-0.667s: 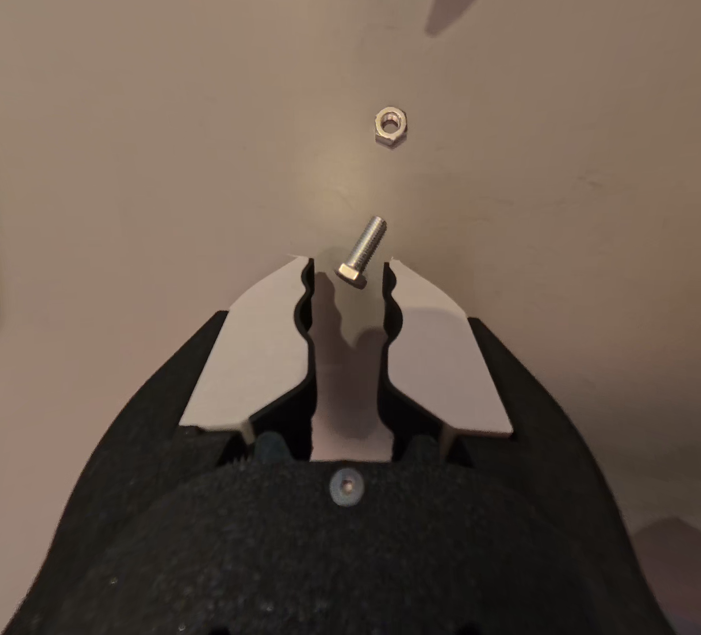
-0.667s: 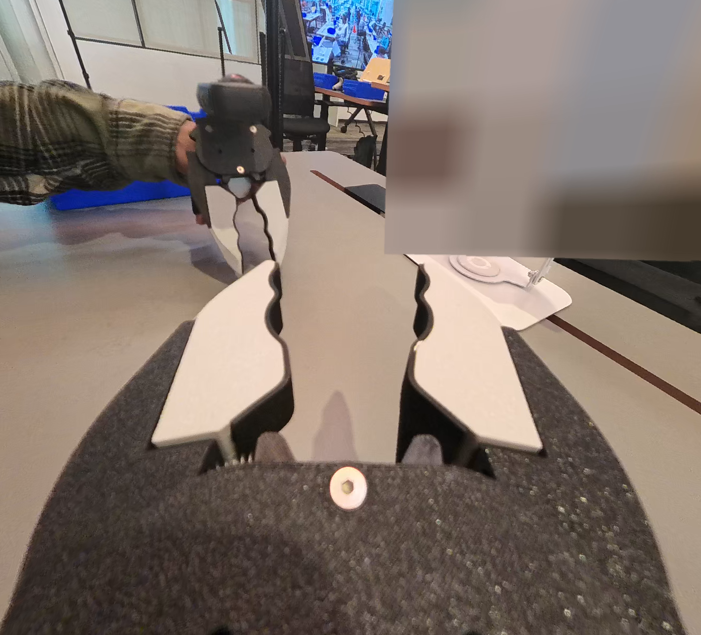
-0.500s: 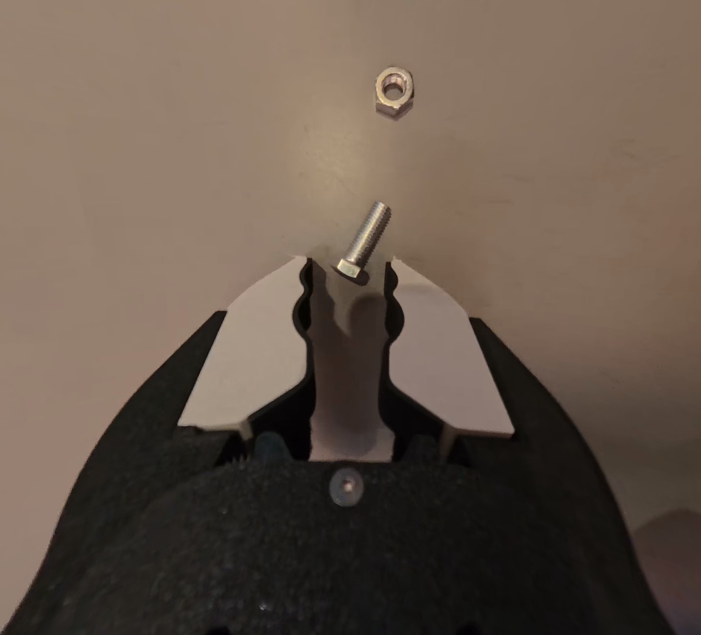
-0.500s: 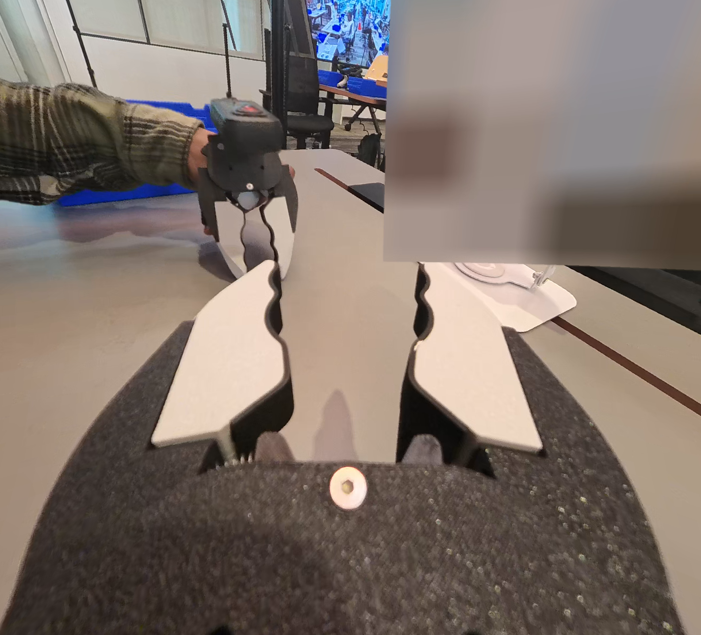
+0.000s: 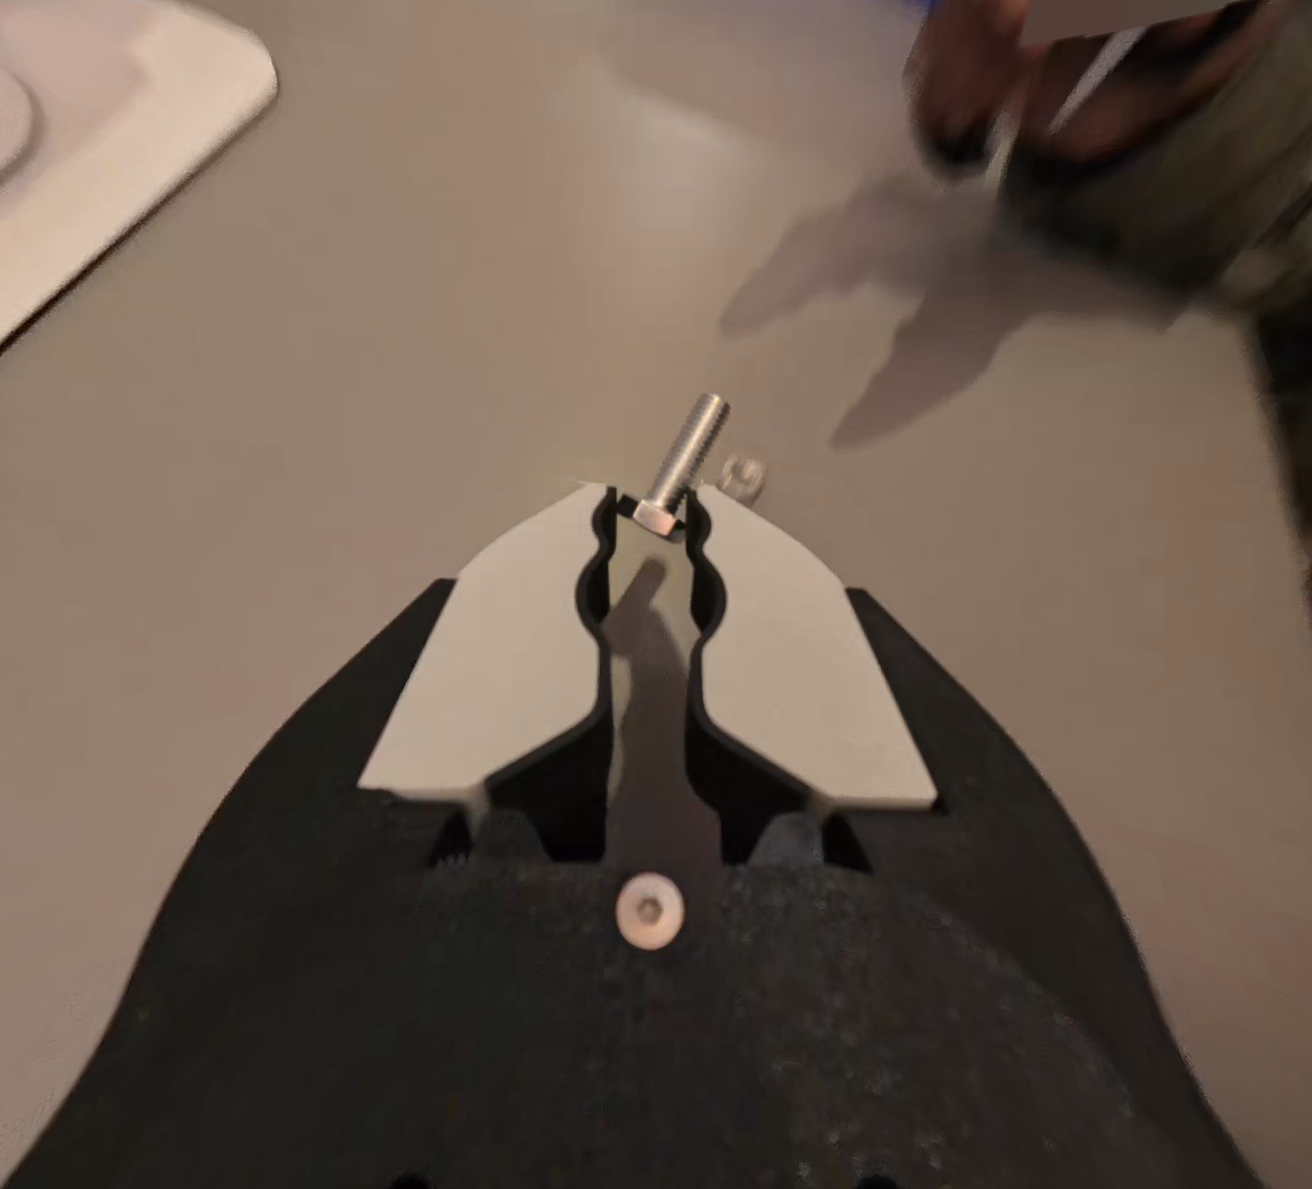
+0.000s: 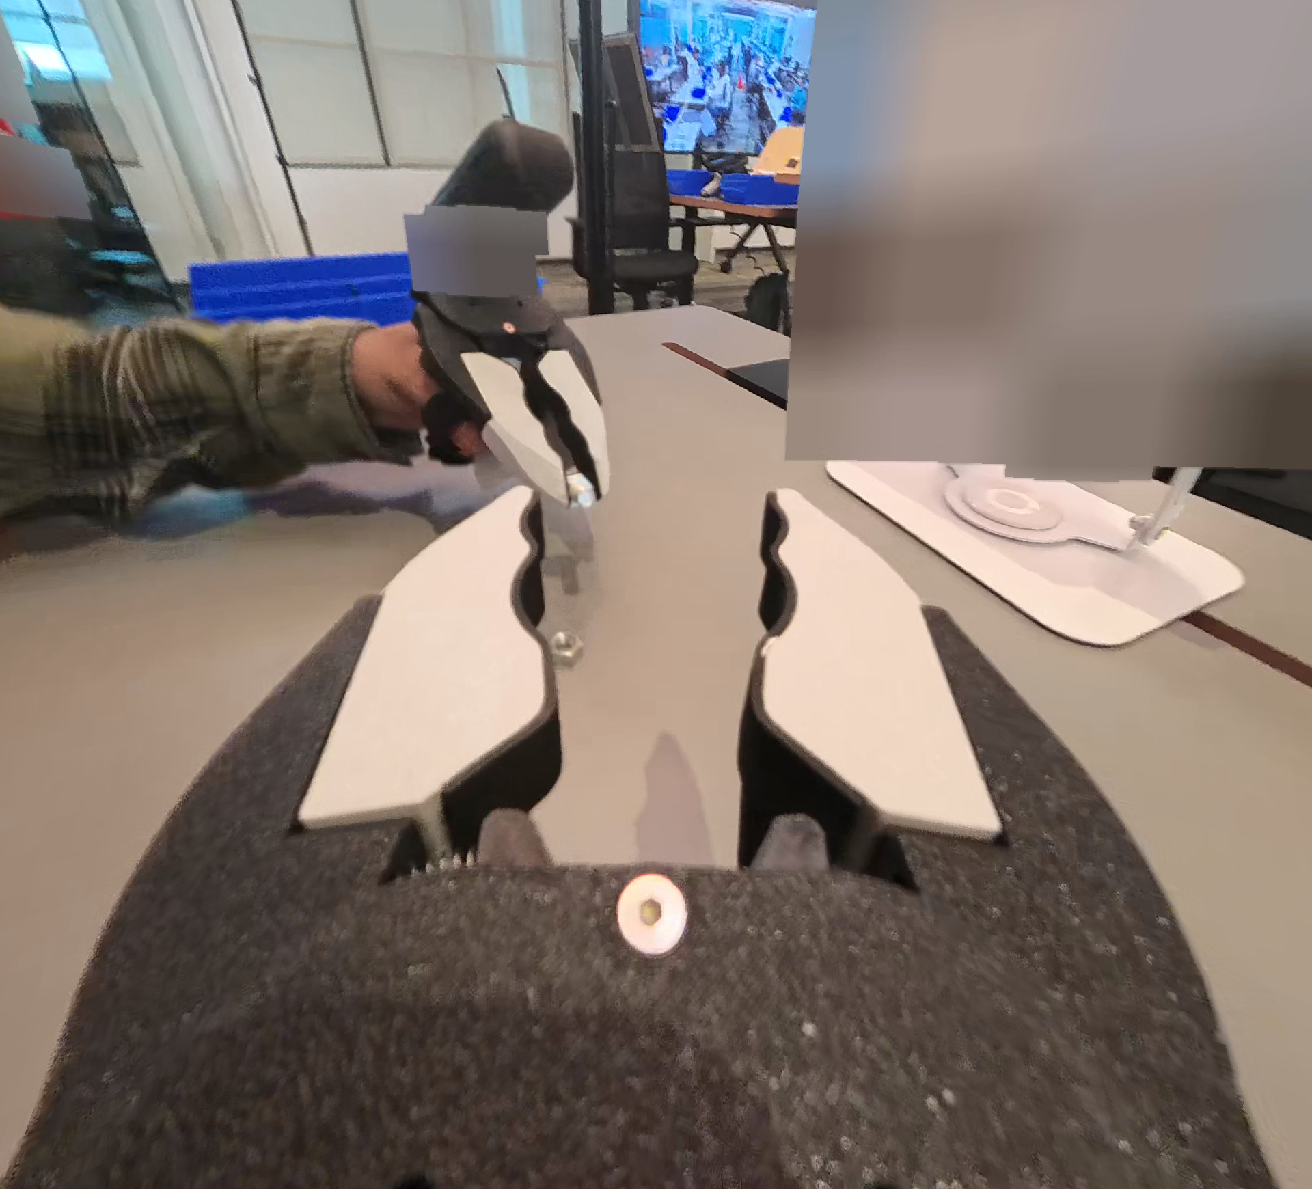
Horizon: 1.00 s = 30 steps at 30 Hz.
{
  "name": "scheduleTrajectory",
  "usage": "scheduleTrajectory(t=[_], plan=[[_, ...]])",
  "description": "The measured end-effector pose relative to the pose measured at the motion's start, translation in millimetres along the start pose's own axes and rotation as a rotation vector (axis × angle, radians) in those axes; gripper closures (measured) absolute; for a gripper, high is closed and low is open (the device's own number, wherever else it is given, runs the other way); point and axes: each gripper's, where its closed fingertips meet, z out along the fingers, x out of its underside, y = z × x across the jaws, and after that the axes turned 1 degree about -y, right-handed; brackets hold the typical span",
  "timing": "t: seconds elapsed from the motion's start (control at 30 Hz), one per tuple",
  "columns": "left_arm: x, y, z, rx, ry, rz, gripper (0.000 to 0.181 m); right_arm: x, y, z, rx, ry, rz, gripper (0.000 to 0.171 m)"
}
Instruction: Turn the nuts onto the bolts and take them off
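Note:
My left gripper [image 5: 652, 502] is shut on the hex head of a silver bolt [image 5: 690, 445]. The threaded shaft points forward past the fingertips, and the bolt is held off the grey table [image 5: 426, 338]. A silver nut [image 5: 744, 473] lies on the table just right of the bolt, blurred. In the right wrist view the nut [image 6: 566, 647] lies on the table between my open fingers, close to the left finger [image 6: 454, 644]. My right gripper [image 6: 649, 502] is open and empty. The left gripper [image 6: 578, 491] shows ahead of it, holding the bolt [image 6: 581, 499] above the table.
A white flat stand base [image 6: 1065, 558] sits on the table at the right, also seen at the far left of the left wrist view [image 5: 106, 111]. A hand and plaid sleeve [image 6: 177, 402] hold the left gripper. Chairs, a screen and blue bins stand behind.
My left gripper closed on the bolt's head and lifted it off the table, tilting up. The right gripper moved forward and down, so the nut now lies between its fingers.

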Motion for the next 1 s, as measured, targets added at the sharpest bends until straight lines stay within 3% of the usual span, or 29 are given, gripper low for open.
scheduleTrajectory(t=[0.03,0.17,0.27,0.43,0.63,0.7,1.0], plan=[[-13.5,-8.2,-0.6,0.009,-0.1,-0.043,0.163,0.4,0.3,2.8,-0.018,-0.014,0.031,0.116],[-58.5,-39.8,-4.8,0.111,-0.449,-0.193,0.163,-13.2,9.5,18.6,-0.113,-0.09,0.139,0.124],[-73.5,-54.8,-6.6,0.218,-0.597,-0.269,0.163,-21.4,20.4,30.5,-0.153,-0.081,0.079,0.134],[-76.7,-63.8,-8.2,0.286,-0.646,-0.291,0.163,-20.7,39.5,46.7,-0.24,-0.037,0.023,0.152],[-80.4,-72.0,-12.6,0.33,-0.666,-0.272,0.164,-15.5,53.7,60.0,-0.315,0.014,0.0,0.153],[-79.8,-73.9,-11.5,0.332,-0.657,-0.263,0.163,-16.4,58.5,61.9,-0.349,0.019,0.003,0.161],[-75.2,-81.2,-12.3,0.222,-0.612,-0.025,0.162,-12.2,63.6,65.6,-0.465,0.193,0.21,0.162]])
